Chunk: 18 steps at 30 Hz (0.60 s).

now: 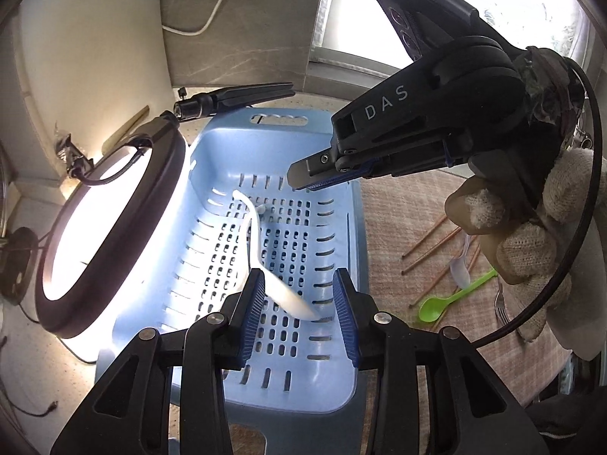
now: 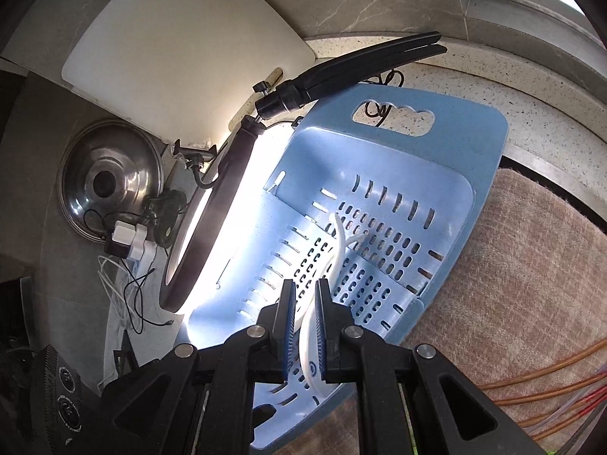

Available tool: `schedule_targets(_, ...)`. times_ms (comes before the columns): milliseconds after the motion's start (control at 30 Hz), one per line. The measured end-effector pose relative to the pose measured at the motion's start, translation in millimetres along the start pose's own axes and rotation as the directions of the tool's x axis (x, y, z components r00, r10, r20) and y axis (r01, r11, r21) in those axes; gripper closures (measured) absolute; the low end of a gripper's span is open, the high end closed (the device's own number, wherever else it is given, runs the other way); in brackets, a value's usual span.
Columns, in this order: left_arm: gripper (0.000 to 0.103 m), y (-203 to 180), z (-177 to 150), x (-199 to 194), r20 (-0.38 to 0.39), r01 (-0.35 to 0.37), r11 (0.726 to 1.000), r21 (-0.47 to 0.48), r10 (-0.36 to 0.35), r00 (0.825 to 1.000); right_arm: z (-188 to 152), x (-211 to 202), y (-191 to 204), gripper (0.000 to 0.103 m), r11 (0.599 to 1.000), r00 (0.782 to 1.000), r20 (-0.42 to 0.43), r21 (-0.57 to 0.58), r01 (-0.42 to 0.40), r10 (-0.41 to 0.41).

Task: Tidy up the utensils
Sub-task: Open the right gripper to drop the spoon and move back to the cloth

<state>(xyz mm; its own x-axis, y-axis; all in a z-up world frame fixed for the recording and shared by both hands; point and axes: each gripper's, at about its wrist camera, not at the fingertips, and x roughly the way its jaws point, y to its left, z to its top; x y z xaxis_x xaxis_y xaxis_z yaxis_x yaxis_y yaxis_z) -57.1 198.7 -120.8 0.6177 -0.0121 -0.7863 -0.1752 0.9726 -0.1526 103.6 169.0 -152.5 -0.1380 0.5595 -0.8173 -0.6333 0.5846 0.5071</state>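
White plastic spoon (image 2: pixel 309 335) sits clamped in our right fingers (image 2: pixel 303 326) over the blue basket (image 1: pixel 212 174), its handle running ahead toward the far end, while our left fingers (image 1: pixel 299 303) hang apart, empty.
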Motion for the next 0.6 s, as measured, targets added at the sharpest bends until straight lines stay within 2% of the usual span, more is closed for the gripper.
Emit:
schedule_targets(67, 0.067, 0, -1, 0, -0.002, -0.002, 1.000, 0.000, 0.002, 1.000, -1, -2, 3, 0.093, 1.000, 1.000, 0.003, -0.016, 0.008, -0.008)
schedule_targets(167, 0.067, 0, -3, -2, -0.006, -0.002, 1.000, -0.007, 0.002, 1.000, -3, -7, 6, 0.086, 0.999, 1.000, 0.011, -0.034, 0.014, -0.013)
schedule_targets(300, 0.067, -1, -4, -6, -0.001, -0.001, 1.000, -0.009, 0.001, 1.000, -8, -16, 8, 0.085, 0.999, 0.999, 0.030, -0.049, 0.023, -0.022)
schedule_targets(333, 0.067, -2, -4, -8, 0.002, -0.001, 1.000, -0.008, 0.001, 1.000, -10, -20, 7, 0.083, 0.999, 0.999, 0.041, -0.046, 0.025, -0.023)
schedule_targets(400, 0.067, -4, -5, -9, 0.002, 0.003, 1.000, -0.003, -0.003, 1.000, -14, -30, 2, 0.070, 0.999, 0.997, 0.071, -0.032, 0.018, -0.016)
schedule_targets(433, 0.067, -5, -4, -10, 0.006, 0.002, 1.000, 0.000, -0.002, 1.000, -17, -36, 0, 0.066, 1.000, 0.996, 0.087, -0.025, 0.015, -0.012)
schedule_targets(600, 0.067, -15, -6, -13, 0.008, 0.014, 1.000, 0.021, -0.014, 1.000, -29, -65, -16, 0.062, 0.999, 0.987, 0.159, -0.009, 0.032, -0.030)
